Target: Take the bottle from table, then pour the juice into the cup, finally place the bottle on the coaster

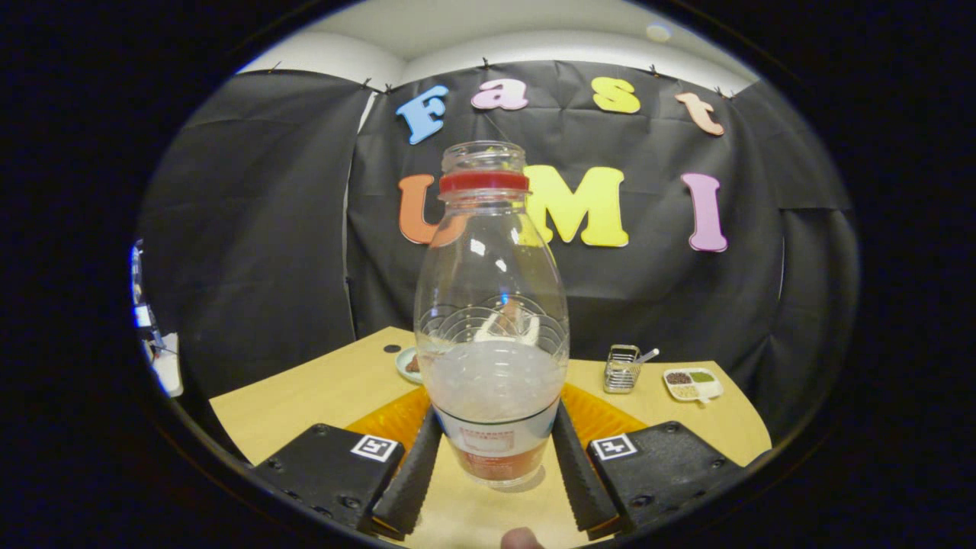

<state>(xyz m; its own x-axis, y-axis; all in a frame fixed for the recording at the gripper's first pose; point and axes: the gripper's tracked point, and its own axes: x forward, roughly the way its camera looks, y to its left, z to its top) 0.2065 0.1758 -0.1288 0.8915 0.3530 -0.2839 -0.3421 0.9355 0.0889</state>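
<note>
A clear plastic bottle [492,320] stands upright between my fingers, its cap off and a red ring around its open neck. Pale cloudy juice fills its lower part, above a label band. My gripper [496,418] is shut on the bottle, with both pads [415,473] pressed against its lower sides. Its base sits at the wooden table [305,396], casting a small shadow; I cannot tell whether it touches. An orange ribbed coaster [606,418] lies just beyond the fingers, partly hidden behind the bottle.
A small plate [406,364] holding something brown sits behind the bottle on the left. On the far right of the table stand a wire holder [623,368] and a white tray of grains [692,383]. A fingertip [522,538] pokes in below the bottle.
</note>
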